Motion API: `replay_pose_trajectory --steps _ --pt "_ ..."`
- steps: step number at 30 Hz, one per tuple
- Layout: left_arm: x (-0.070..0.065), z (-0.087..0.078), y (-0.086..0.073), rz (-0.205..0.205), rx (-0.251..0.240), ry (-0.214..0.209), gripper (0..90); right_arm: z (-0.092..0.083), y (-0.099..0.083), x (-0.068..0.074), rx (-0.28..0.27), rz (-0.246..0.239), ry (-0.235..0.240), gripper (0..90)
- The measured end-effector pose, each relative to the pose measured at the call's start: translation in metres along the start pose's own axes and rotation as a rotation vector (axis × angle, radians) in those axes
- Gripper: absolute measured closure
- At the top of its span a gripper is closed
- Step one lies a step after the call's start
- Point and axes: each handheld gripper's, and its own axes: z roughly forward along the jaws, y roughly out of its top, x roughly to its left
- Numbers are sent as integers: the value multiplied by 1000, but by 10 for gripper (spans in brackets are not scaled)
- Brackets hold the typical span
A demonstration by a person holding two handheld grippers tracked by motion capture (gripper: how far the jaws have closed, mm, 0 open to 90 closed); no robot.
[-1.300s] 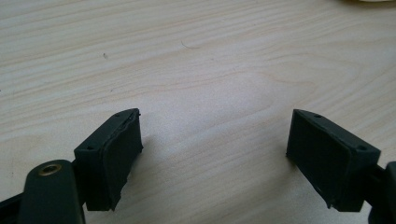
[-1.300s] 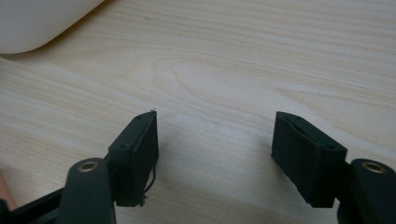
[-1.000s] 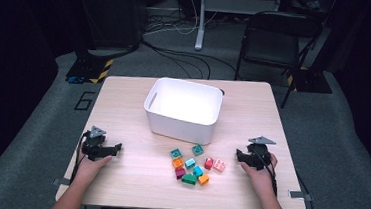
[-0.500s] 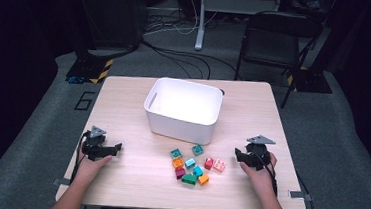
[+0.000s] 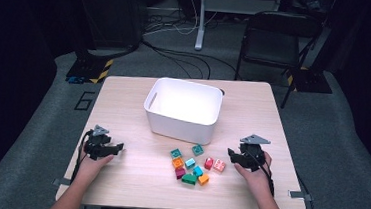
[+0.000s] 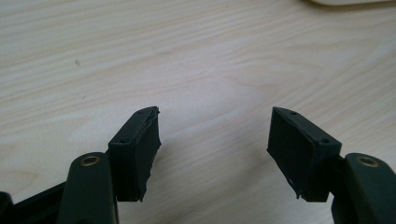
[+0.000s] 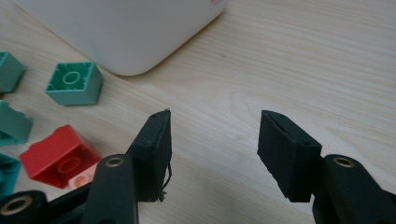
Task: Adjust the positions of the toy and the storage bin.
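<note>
Several small coloured blocks (image 5: 193, 165) lie in a loose cluster on the wooden table (image 5: 132, 180), in front of a white bin (image 5: 183, 107). My right gripper (image 5: 231, 154) hovers just right of the cluster, open; its jaws have just been closing a little with nothing between them. In the right gripper view (image 7: 214, 140), a green block (image 7: 74, 83) and a red block (image 7: 60, 156) lie to the left of the jaws. My left gripper (image 5: 118, 148) rests at the table's left. It is open over bare wood (image 6: 215, 140), and its jaws have just been closing on nothing.
The white bin (image 7: 116, 28) stands in the table's middle, behind the blocks. A black chair (image 5: 273, 41) and cables on the floor lie beyond the far edge. Bare wood stretches between the left gripper and the blocks.
The right hand has lifted slightly and edged toward the blocks. The left hand has stayed where it was.
</note>
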Motion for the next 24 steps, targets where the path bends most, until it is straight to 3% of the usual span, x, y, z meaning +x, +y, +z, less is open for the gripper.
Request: replay_pose_trajectory --steps 2,4,6,14,17,24 --pt "-2 -3 4 -9 -9 -7 341 -2 2 2 -2 -13 1 439" --pt "-5 -11 19 -22 -47 -26 352 -8 8 6 -12 -11 -7 441" --pt "-6 -15 25 -19 -57 -19 357 -11 12 8 -19 -13 -4 441" --pt "-9 -22 40 -10 -66 -23 366 -21 26 18 -39 -39 17 431" --pt "-9 -28 51 0 -72 -49 381 -22 37 21 -37 -57 24 431" --pt "-15 -37 75 23 -83 -87 437 -22 53 23 -37 -24 44 443"
